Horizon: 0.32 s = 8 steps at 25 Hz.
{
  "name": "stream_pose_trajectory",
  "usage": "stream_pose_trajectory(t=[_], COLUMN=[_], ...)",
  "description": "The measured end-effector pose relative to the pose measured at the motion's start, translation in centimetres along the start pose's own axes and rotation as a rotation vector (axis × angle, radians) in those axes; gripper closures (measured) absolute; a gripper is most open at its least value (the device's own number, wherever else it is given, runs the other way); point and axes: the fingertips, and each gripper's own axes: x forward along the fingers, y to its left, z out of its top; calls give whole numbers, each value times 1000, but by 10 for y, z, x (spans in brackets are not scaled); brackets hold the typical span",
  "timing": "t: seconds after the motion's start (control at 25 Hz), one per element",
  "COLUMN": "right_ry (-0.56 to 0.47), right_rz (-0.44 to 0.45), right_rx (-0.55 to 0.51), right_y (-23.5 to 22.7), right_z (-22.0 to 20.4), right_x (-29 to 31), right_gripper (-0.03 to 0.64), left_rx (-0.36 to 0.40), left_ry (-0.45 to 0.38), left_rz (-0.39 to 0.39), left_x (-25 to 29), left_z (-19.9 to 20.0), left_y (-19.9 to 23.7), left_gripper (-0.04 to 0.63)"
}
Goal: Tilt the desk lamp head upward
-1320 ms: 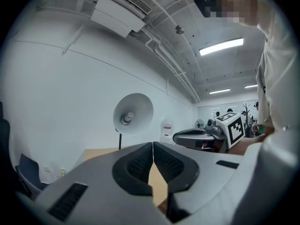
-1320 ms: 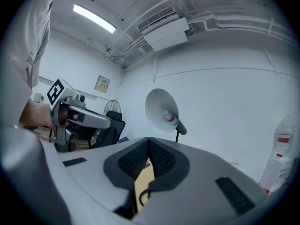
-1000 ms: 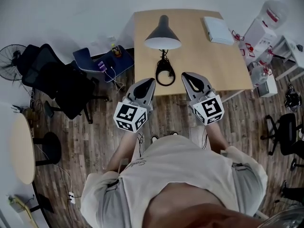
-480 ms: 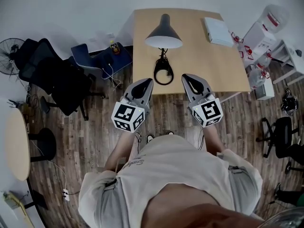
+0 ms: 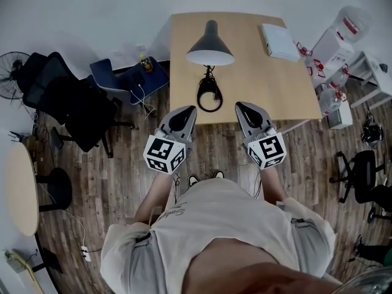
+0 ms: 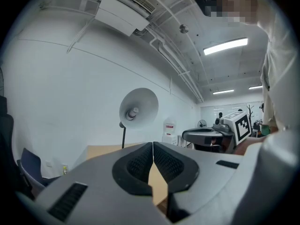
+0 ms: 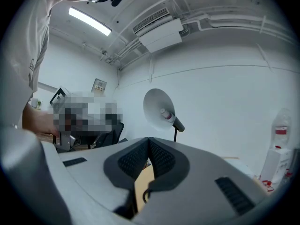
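Left gripper (image 5: 187, 109) and right gripper (image 5: 240, 105) are held side by side at the near edge of the wooden desk (image 5: 269, 84), each with jaws pressed together on nothing. Just ahead, between their tips, a coiled black cable (image 5: 209, 95) is seen. Farther ahead the desk lamp (image 5: 210, 45) stands untouched, its shade opened toward them. Shirt lettering cannot be read.

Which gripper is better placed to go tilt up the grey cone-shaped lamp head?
Left, narrowly. Both the left gripper and right gripper are shut, empty, and at the wooden table's near edge; the grey cone-shaped lamp head sits slightly nearer the left one in the head view.
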Motion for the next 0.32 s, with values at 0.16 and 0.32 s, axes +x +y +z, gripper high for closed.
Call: stream_pose_trajectory(t=[0.16,0.32], right_ry=[5,13], right_rz=[3,-3], right_rx=[-1,1], right_y=[3,5], right_z=[-1,-5], right_x=[1,0], right_gripper=[621,621], left_rx=[-2,-5], left_ry=[0,-1], left_rz=[-1,-9], left_x=[-1,-1], left_z=[-1,-3], left_y=[4,4], left_gripper=[580,580])
